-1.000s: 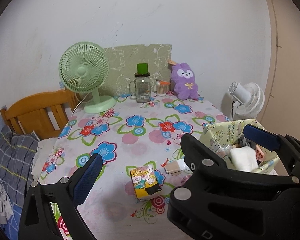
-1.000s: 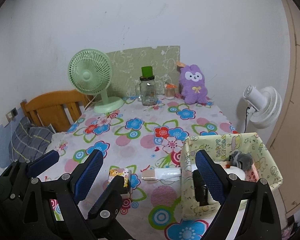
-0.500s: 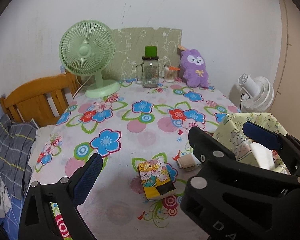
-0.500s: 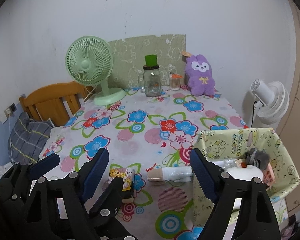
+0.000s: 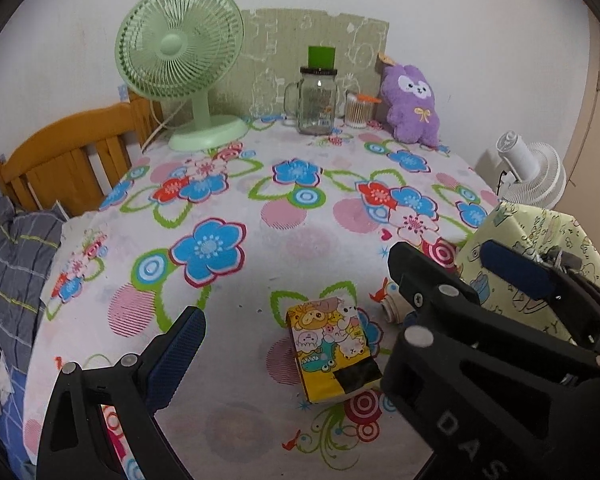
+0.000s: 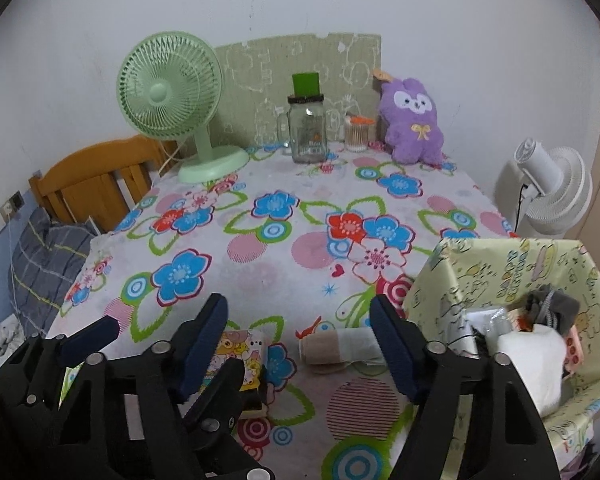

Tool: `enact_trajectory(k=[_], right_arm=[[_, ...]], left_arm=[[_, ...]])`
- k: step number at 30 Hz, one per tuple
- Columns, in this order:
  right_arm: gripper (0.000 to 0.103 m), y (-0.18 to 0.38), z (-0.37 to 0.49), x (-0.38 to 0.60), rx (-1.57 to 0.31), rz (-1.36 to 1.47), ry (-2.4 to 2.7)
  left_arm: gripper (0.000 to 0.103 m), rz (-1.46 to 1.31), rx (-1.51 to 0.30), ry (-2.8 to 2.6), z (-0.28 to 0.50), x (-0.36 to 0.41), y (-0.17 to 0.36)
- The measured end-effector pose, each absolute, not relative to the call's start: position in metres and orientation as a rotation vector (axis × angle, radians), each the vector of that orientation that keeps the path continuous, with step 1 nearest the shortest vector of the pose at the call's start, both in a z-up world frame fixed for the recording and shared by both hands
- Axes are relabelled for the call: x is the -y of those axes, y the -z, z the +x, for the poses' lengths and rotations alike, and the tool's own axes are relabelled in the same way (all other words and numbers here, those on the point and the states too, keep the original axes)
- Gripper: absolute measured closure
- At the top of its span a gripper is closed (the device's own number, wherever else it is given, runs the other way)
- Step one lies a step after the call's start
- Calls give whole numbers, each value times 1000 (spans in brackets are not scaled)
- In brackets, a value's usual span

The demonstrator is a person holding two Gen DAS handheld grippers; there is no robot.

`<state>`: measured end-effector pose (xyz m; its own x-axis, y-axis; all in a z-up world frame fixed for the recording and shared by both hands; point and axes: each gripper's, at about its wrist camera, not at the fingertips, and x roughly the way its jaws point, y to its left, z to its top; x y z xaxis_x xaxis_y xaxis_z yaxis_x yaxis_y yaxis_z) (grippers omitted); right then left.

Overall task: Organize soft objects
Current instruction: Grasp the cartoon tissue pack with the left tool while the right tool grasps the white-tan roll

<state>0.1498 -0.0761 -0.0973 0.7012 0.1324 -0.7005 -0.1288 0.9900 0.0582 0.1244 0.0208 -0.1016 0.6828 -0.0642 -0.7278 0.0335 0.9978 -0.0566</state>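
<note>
A yellow cartoon tissue pack [image 5: 332,346] lies on the flowered tablecloth just ahead of my open left gripper [image 5: 340,300]; it also shows in the right wrist view [image 6: 240,354]. A beige and white rolled cloth [image 6: 340,348] lies between the fingers of my open right gripper [image 6: 300,320]; its end shows in the left wrist view [image 5: 392,310]. A pale green fabric bin [image 6: 500,268] at the right holds several soft items and also shows in the left wrist view [image 5: 520,232]. A purple plush bunny [image 5: 412,108] sits at the far edge [image 6: 414,124].
A green desk fan [image 5: 184,68], a glass jar mug with a green lid [image 5: 318,100] and a small cotton swab jar [image 5: 358,110] stand at the back. A white fan [image 6: 552,188] stands off the table at the right. A wooden headboard [image 5: 64,156] is at the left.
Both grippers have moved forward and lower over the table. The tissue pack and the rolled cloth appear closer. Both stay open and empty.
</note>
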Motion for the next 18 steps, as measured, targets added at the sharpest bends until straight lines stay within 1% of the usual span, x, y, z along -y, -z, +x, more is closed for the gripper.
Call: enact_trajectory(k=[3, 16, 18], right_arm=[[37, 107, 155, 74, -815, 6, -149], [38, 141, 172, 79, -911, 9, -128], [43, 146, 174, 81, -927, 4, -123]], left_arm=[[3, -50, -839, 54, 128, -22, 109], [4, -43, -919, 50, 141, -17, 138], [5, -37, -928, 55, 142, -15, 141]])
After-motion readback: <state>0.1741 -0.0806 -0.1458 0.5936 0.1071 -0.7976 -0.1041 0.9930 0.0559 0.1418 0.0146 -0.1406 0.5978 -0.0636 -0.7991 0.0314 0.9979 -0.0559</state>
